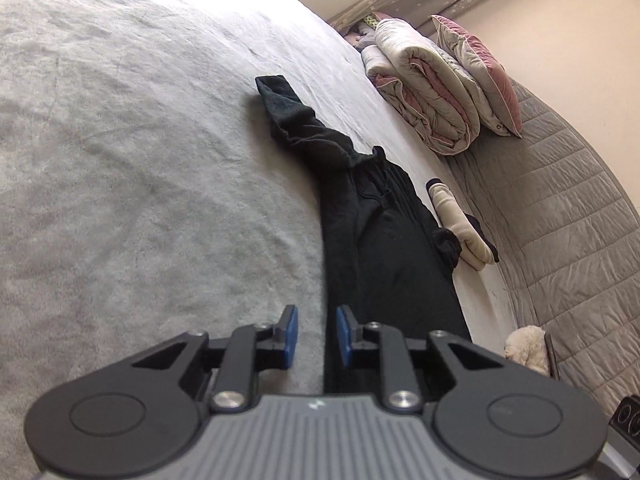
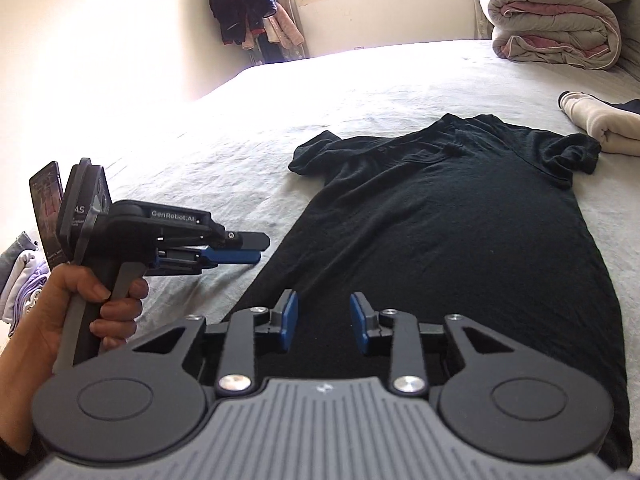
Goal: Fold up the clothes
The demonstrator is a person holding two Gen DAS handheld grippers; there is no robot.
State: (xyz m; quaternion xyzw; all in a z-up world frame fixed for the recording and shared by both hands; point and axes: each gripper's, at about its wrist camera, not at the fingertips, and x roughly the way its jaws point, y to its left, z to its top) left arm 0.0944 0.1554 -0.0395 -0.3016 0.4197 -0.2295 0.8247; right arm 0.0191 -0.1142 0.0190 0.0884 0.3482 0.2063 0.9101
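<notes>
The left gripper (image 1: pixel 312 338) hangs over the near edge of the black T-shirt (image 2: pixel 448 224), its blue pads (image 1: pixel 291 334) a narrow gap apart with nothing pinched between them — the shirt's hem edge runs under that gap. The right gripper (image 2: pixel 325 322) hovers above the shirt's lower part, pads a little wider apart, also gripping nothing. A person's hand (image 2: pixel 76 312) grips the left tool's handle at nine o'clock in the right wrist view. The shirt lies flat on the pale grey bedsheet (image 2: pixel 200 168), collar toward twelve o'clock, sleeves spread. A cream folded garment (image 2: pixel 608 126) sits at two o'clock — beyond it, a rolled quilt (image 2: pixel 556 30) and a pillow (image 1: pixel 480 72).
</notes>
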